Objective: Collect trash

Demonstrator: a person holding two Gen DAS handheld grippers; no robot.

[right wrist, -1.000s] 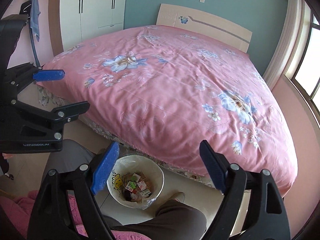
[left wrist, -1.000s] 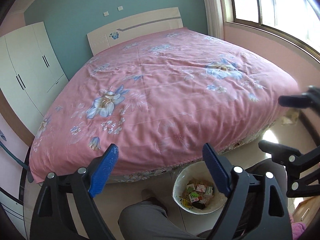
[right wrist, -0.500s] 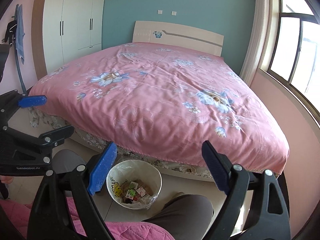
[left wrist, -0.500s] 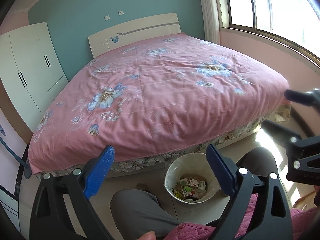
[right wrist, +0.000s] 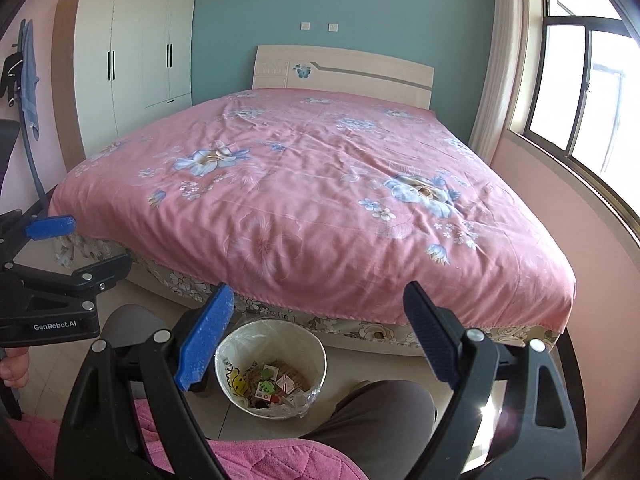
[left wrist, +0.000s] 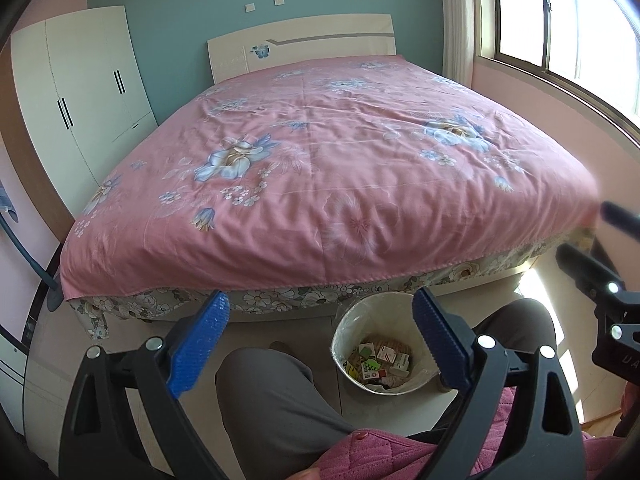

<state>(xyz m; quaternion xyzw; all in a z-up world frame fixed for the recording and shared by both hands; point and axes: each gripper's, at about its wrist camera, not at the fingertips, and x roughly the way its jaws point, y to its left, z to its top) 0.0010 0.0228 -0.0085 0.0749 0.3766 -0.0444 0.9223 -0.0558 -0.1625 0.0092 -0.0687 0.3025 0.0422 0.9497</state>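
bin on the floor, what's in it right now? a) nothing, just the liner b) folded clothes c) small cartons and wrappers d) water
c: the bin at the foot of the bed holds a heap of small printed cartons and wrappers on its plastic liner.

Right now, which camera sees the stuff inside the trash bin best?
The right wrist view. There the trash bin sits whole between the open fingers, so the small packets inside show clearly. In the left wrist view the trash bin is partly covered on its right side by a blue finger pad.
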